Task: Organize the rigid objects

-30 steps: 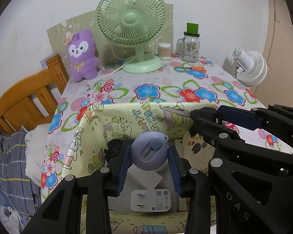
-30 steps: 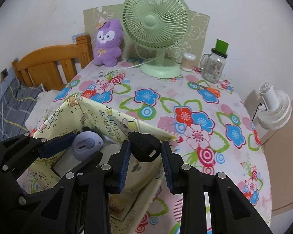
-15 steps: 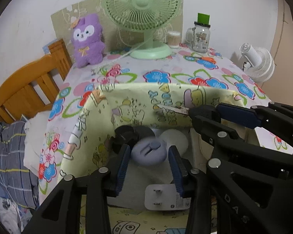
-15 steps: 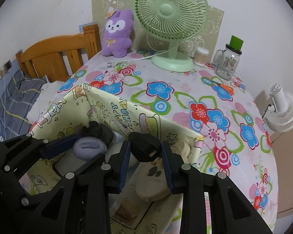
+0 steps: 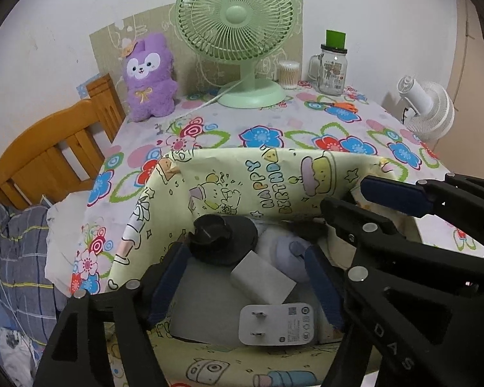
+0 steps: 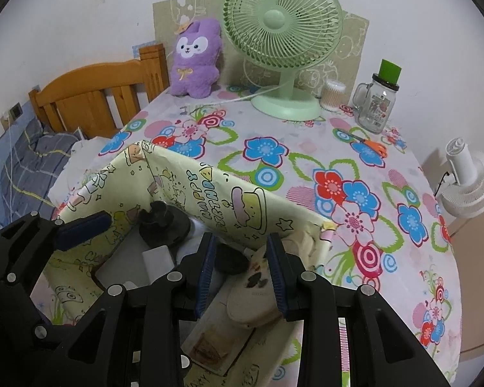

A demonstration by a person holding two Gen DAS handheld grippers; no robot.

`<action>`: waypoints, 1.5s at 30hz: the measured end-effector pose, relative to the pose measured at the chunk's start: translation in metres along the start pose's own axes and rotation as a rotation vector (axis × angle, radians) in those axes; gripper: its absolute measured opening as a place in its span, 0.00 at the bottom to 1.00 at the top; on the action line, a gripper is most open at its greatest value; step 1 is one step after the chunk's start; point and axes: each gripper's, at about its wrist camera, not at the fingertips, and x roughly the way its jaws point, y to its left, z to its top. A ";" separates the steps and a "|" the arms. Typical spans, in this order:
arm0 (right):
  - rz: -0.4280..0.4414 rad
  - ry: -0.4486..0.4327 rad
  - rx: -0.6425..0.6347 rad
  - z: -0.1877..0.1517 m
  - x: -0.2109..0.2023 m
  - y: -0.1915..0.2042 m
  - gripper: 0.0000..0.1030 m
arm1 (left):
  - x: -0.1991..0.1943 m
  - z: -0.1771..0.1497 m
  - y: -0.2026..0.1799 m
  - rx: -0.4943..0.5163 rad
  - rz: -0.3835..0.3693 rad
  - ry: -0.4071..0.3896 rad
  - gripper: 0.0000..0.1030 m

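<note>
Yellow cartoon-printed box point(image 5: 267, 174) on the flowered table point(image 5: 306, 122) holds the things being sorted: a lilac round gadget point(image 5: 290, 254) lies on its floor beside a black knobbed disc point(image 5: 222, 238), with a white block point(image 5: 261, 280) and a white plug adapter point(image 5: 277, 324) nearer the camera. The left tongs point(image 5: 248, 283) are opening over the gadget, their blue pads clear of it, nothing gripped. The right tongs point(image 6: 242, 274), reaching in beside them, stay narrow, clamped on a small black object point(image 6: 230, 261) low inside the box, above a pale slipper-like thing point(image 6: 255, 296). Behind the box stand a green fan point(image 5: 238, 32), a purple plush toy point(image 5: 148, 77), a glass mug point(image 5: 332, 67) and orange scissors point(image 6: 369, 143); a white fan point(image 5: 429, 109) is off the right edge, a wooden bed frame point(image 5: 48, 151) left.
</note>
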 end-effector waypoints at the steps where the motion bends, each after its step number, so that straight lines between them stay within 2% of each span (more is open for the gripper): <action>1: 0.001 -0.002 0.004 -0.001 -0.002 -0.001 0.36 | -0.002 0.000 -0.001 0.001 0.001 -0.003 0.78; 6: 0.013 -0.025 0.024 -0.007 -0.016 -0.008 0.41 | -0.012 -0.001 -0.008 0.012 0.003 -0.026 0.84; 8: 0.000 -0.035 0.027 -0.009 -0.021 -0.010 0.54 | -0.015 -0.002 -0.011 0.017 0.004 -0.030 0.85; 9: -0.012 -0.045 0.032 -0.010 -0.024 -0.012 0.64 | -0.018 -0.002 -0.012 0.017 0.001 -0.035 0.86; 10: -0.016 -0.056 0.036 -0.011 -0.027 -0.013 0.68 | -0.020 -0.003 -0.013 0.017 -0.003 -0.042 0.87; 17: -0.036 -0.083 0.059 -0.019 -0.045 -0.026 0.70 | -0.030 -0.005 -0.024 0.025 -0.010 -0.059 0.90; 24: -0.053 -0.104 0.102 -0.029 -0.061 -0.044 0.79 | -0.042 -0.005 -0.038 0.041 -0.021 -0.096 0.96; 45: -0.138 -0.175 0.149 -0.053 -0.120 -0.084 0.84 | -0.081 -0.005 -0.078 0.041 -0.079 -0.156 0.98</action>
